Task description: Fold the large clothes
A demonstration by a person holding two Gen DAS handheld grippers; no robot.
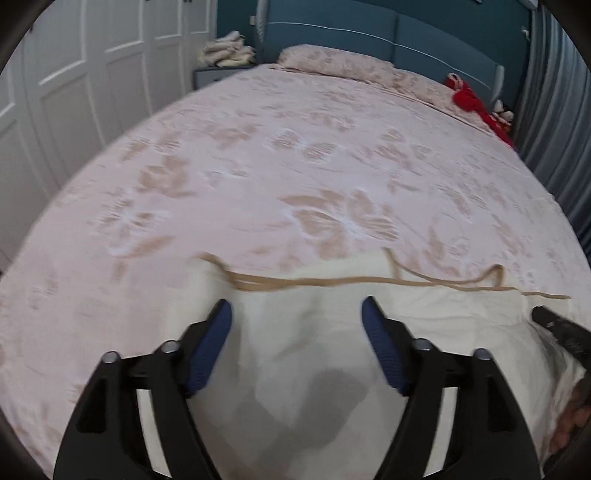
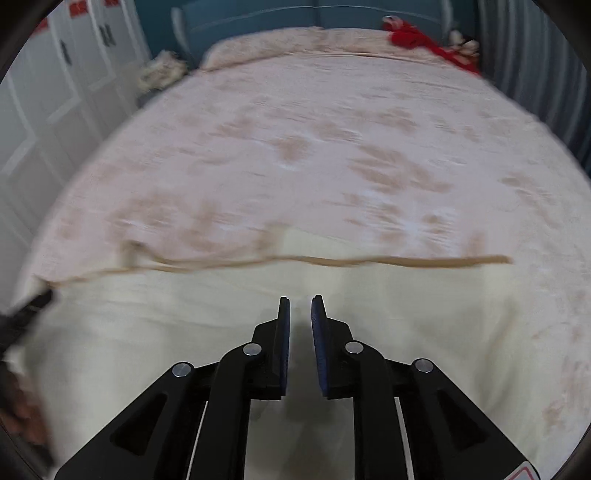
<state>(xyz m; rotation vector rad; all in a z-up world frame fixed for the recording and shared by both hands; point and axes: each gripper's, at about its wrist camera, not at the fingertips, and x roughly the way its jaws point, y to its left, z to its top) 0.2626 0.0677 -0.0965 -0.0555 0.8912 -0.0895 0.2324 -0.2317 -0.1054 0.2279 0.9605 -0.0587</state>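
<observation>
Left wrist view shows the cream garment point(image 1: 295, 350) lying flat on the near part of the bed point(image 1: 258, 155), a tan cord point(image 1: 369, 282) along its far edge. Left gripper point(image 1: 296, 314) hangs over it with jaws wide apart, empty. Right gripper point(image 2: 300, 310) stands slightly parted above the cloth, nothing between its pads point(image 2: 319, 332). Red cloth point(image 1: 469, 98) lies by the pillow point(image 1: 332, 62)

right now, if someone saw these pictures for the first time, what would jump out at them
First, the cream garment spread at the near edge of the bed, with a tan cord trailing across its far edge. Over it hang the left gripper, jaws wide apart, and the right gripper, jaws only slightly parted, neither holding cloth. Farther back, a red cloth stands out by the teal headboard.
</observation>
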